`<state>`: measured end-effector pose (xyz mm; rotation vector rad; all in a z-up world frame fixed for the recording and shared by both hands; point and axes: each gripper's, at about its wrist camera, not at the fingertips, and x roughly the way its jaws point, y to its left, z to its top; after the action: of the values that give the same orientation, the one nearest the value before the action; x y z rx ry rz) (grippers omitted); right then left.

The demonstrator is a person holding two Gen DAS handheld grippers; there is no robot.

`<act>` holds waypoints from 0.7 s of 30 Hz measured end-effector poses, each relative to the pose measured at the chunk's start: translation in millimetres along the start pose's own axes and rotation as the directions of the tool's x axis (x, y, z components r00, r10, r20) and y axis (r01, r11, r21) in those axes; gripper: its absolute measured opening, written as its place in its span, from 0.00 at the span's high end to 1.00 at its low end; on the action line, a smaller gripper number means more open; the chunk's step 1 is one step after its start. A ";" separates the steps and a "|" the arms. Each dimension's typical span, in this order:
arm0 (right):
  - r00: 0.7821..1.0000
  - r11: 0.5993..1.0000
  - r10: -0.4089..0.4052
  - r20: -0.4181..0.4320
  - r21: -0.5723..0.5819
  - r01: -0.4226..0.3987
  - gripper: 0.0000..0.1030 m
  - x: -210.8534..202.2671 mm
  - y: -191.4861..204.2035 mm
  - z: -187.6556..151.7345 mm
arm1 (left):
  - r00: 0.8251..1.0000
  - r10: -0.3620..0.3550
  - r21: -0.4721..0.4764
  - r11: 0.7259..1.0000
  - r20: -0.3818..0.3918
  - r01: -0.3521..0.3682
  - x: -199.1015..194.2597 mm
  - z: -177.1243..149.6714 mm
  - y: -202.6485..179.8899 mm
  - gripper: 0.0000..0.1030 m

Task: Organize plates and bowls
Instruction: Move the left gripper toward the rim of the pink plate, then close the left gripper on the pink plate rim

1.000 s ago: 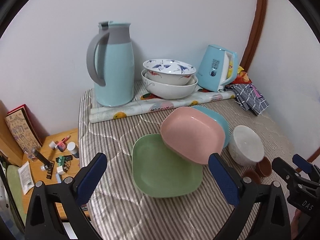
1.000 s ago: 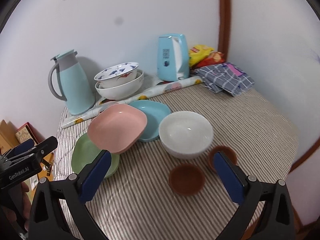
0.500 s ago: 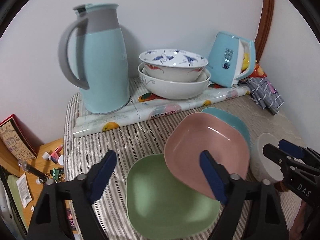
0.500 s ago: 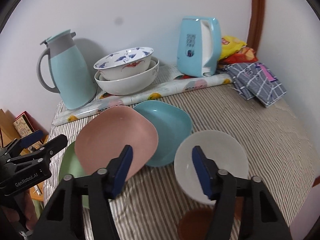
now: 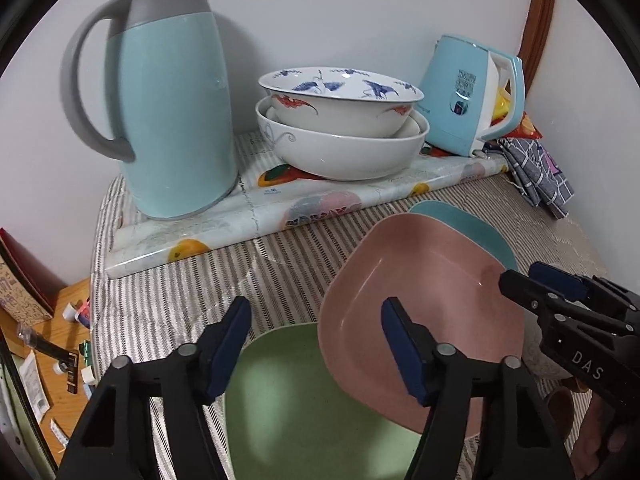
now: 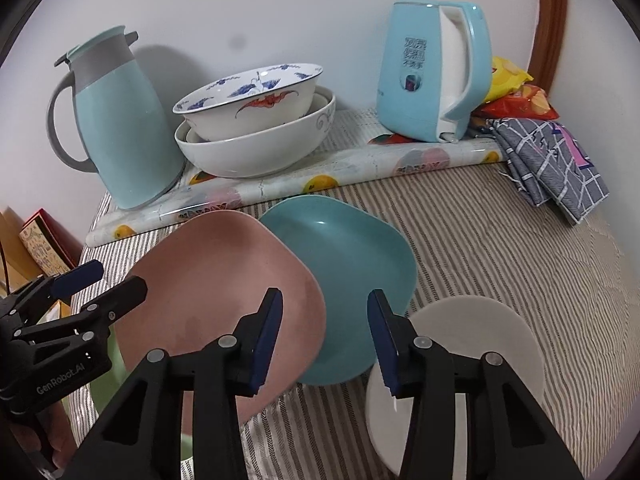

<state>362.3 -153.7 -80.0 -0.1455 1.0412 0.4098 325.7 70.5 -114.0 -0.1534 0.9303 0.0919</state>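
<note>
- Since a second ago both grippers have come down and in toward the dishes, so the plates now fill the lower half of each view where before they sat further off; the thermos (image 5: 172, 92) and the stacked china bowls (image 5: 340, 120) loom larger.
- The left gripper (image 5: 316, 348) has narrowed from wide open and its jaws are closing; the near rim of the pink plate (image 5: 424, 300) and the green plate (image 5: 312, 408) lie below the gap, but neither pad presses on anything yet.
- The right gripper (image 6: 324, 340) is likewise closing with nothing pinched; the seam where the pink plate overlaps the teal plate (image 6: 352, 272) lies between its fingers.
- This looks like the approach to a first pick-up, probably the pink plate, which sits on top.
- The pink plate is tilted: propped on the green plate at 7 o'clock and the teal one at 1 o'clock, hollow side up, its longer diagonal running 7 to 1 in the left view.
- The white bowl (image 6: 472, 344) stands upright at 4 o'clock in the right view, on the striped cloth (image 6: 500, 240).
</note>
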 end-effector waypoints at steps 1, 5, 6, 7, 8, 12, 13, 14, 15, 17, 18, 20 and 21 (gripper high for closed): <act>1.000 1.000 0.003 -0.002 -0.005 -0.003 0.60 1.7 0.9 0.5 | 1.000 -0.005 -0.001 1.000 -0.004 0.005 2.0 0.4 -0.5 0.43; 1.000 1.000 0.001 -0.025 -0.021 -0.001 0.64 11.9 3.6 1.4 | 1.000 -0.010 -0.004 1.000 -0.016 0.010 7.9 0.7 -1.4 0.48; 0.999 1.000 0.004 -0.032 -0.021 -0.004 0.67 14.6 3.7 1.3 | 1.000 -0.013 -0.006 1.000 -0.020 0.012 9.6 0.8 -1.4 0.49; 0.999 1.000 0.005 -0.036 -0.021 -0.005 0.68 16.2 3.7 1.4 | 1.000 -0.017 -0.011 1.000 -0.025 0.017 11.1 0.7 -1.0 0.53; 0.999 1.000 0.003 -0.045 -0.020 -0.004 0.68 19.6 3.9 1.4 | 0.999 -0.024 -0.016 1.000 -0.028 0.024 12.4 0.7 -0.7 0.56; 0.998 1.000 0.011 -0.062 -0.017 -0.012 0.83 27.9 4.5 -1.1 | 0.998 -0.041 -0.025 0.999 -0.044 0.040 18.4 -0.6 -0.6 0.67; 0.998 1.000 0.015 -0.065 -0.008 -0.015 0.86 29.6 3.8 -1.4 | 0.998 -0.048 -0.028 0.999 -0.047 0.047 19.6 -0.8 -0.2 0.73; 0.998 1.000 0.017 -0.065 -0.005 -0.018 0.86 30.3 3.3 -1.4 | 0.997 -0.055 -0.030 0.998 -0.048 0.054 20.1 -1.1 0.0 0.79; 0.998 1.000 0.018 -0.062 -0.005 -0.018 0.87 30.7 3.6 -1.7 | 0.997 -0.063 -0.026 0.998 -0.050 0.062 21.2 -1.5 -0.9 0.82; 0.998 1.000 0.009 -0.057 -0.009 -0.010 0.87 30.1 4.3 -2.2 | 0.998 -0.049 -0.010 0.999 -0.046 0.048 21.8 -1.9 -3.0 0.85; 0.999 1.000 0.006 -0.053 -0.008 -0.006 0.88 29.3 4.1 -2.3 | 0.998 -0.040 -0.006 0.999 -0.042 0.040 21.9 -2.3 -3.3 0.86; 0.999 1.000 0.006 -0.051 0.000 -0.006 0.88 28.5 2.7 -2.1 | 0.997 -0.056 -0.024 0.998 -0.044 0.055 22.3 -1.9 -0.8 0.87; 0.999 1.000 0.008 -0.051 0.003 -0.008 0.88 28.2 2.2 -2.0 | 0.997 -0.063 -0.029 0.998 -0.045 0.061 22.1 -1.7 0.1 0.88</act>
<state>372.2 -145.0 -105.1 -0.1497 1.0933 0.4134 337.4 70.5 -132.8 -0.2109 0.9701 0.0440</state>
